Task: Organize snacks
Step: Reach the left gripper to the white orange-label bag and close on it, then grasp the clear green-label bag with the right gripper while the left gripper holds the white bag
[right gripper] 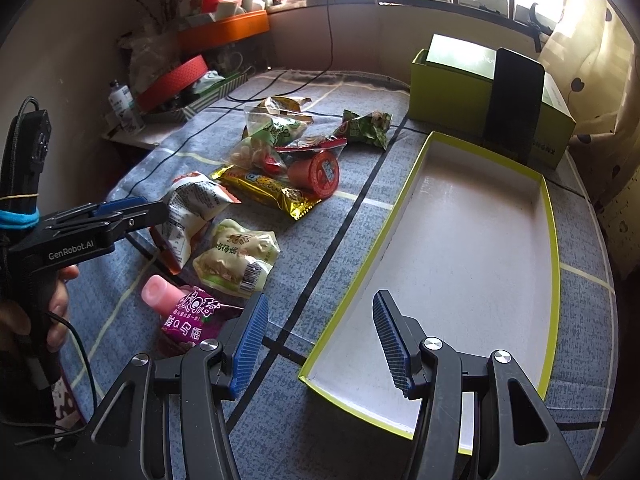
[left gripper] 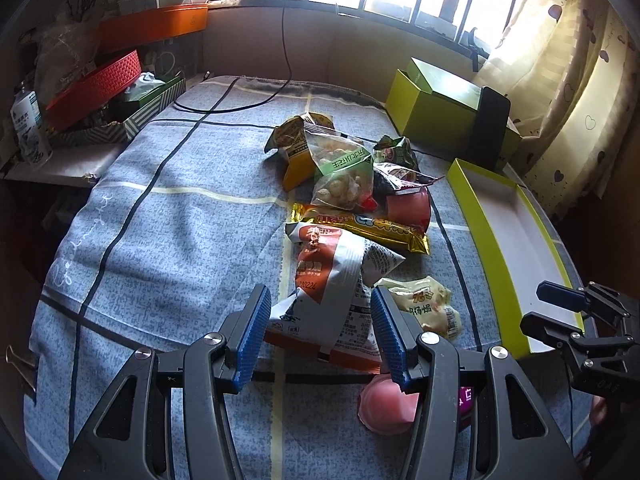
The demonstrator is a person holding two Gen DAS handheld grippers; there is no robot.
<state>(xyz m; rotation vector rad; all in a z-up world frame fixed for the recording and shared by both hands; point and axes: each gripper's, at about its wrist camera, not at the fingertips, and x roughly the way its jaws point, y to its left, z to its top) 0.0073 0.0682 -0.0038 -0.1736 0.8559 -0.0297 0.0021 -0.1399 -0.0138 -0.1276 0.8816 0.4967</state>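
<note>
Crinkly foil of the orange-and-white snack bag [left gripper: 332, 280], left of the lime-edged tray [right gripper: 460, 264], seems pinched in your left tool [left gripper: 320, 336]; right tool [right gripper: 320, 340] gapes empty, so it may slip.

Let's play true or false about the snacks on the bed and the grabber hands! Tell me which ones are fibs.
1. The yellow-green tray has snacks in it. False: nothing lies in it.
2. The left gripper holds an orange-and-white snack bag. True.
3. The right gripper holds a snack. False: its jaws are open with nothing in them, over the tray's near corner.
4. A gold wrapper lies beside a red cup. True.
5. The green packet sits in the tray. False: it lies on the blanket.
</note>
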